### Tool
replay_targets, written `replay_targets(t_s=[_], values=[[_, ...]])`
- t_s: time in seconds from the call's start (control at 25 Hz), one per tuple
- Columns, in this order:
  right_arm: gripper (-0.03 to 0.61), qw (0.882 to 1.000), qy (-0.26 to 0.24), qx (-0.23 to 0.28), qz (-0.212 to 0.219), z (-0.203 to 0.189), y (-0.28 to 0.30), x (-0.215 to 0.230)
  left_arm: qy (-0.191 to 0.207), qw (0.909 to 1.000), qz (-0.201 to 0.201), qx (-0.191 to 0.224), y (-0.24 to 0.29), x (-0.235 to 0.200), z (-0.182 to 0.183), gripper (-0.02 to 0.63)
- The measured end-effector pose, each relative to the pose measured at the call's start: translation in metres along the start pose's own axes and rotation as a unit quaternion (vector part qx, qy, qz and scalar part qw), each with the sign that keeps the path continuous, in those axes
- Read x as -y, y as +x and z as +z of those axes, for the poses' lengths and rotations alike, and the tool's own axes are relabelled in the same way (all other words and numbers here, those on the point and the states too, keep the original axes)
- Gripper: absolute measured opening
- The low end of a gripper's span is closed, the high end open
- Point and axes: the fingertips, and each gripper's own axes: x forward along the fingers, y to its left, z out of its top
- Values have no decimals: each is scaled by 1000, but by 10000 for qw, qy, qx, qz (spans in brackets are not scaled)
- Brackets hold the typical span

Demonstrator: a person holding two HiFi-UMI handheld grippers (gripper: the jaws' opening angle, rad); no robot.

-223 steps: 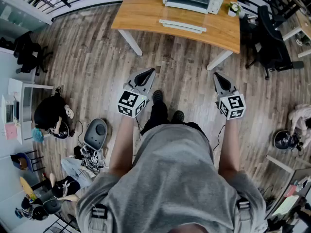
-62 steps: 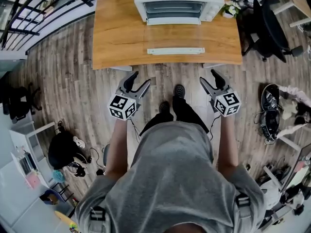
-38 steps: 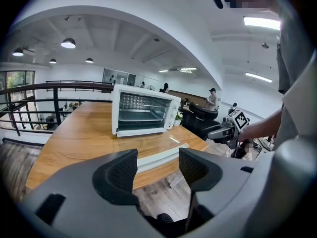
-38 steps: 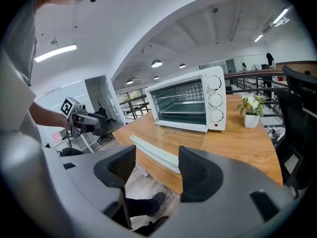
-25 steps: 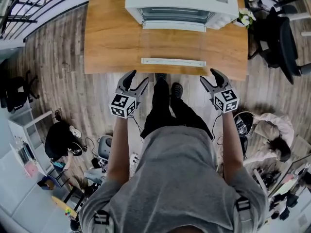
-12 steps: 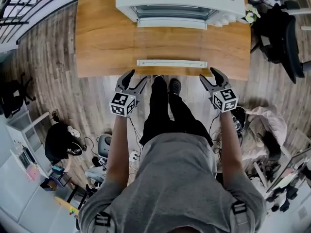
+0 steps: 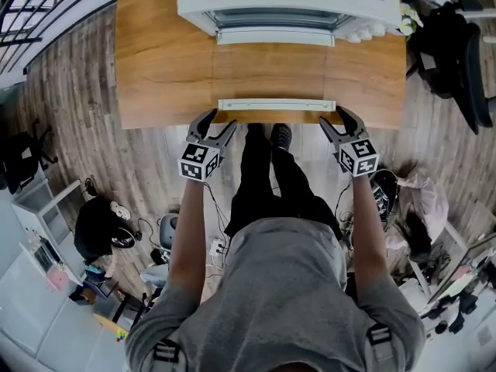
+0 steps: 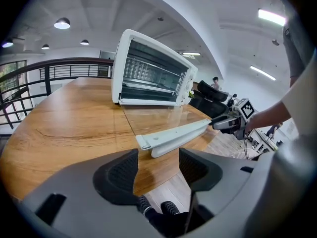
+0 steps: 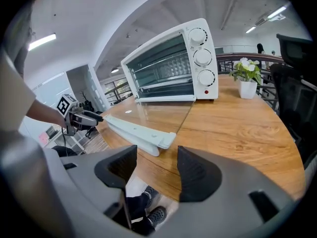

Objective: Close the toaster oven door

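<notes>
A white toaster oven (image 7: 287, 2) stands at the back of a wooden table (image 7: 159, 60), its glass door (image 7: 275, 72) folded down flat with the white handle bar (image 7: 277, 105) near the table's front edge. My left gripper (image 7: 213, 124) is open just off the handle's left end. At the handle's right end my right gripper (image 7: 341, 119) is open too. In the left gripper view the handle (image 8: 171, 137) lies just beyond the empty jaws; the oven (image 8: 151, 73) is behind. The right gripper view shows the handle (image 9: 141, 132) ahead and the oven (image 9: 171, 66) behind it.
A small potted plant (image 9: 246, 78) stands right of the oven. A black office chair (image 7: 457, 45) is at the table's right end. A railing (image 7: 31, 6) runs at the far left. Bags and clutter lie on the wooden floor (image 7: 101, 231).
The person has walked up to the table. Both grippers have come forward from mid-floor to the table's front edge, at the two ends of the door handle. Both stay open.
</notes>
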Motion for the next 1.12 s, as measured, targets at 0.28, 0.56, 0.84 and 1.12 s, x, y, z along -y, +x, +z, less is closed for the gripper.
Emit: replay_targets(t_s=[0.28, 0.56, 0.84, 1.12], values=[[252, 9999, -30, -98, 15, -4, 18, 2, 67, 9999, -19, -146, 17, -4, -4, 270], [235, 9999, -24, -139, -33, -3, 25, 6, 82, 9997, -52, -207, 30, -7, -2, 259], [207, 9999, -18, -127, 3, 0, 30, 9, 115, 9997, -58, -198, 40, -9, 0, 241], [156, 9997, -210, -134, 66, 3, 33, 2, 226, 9995, -44, -233, 43, -10, 4, 213]])
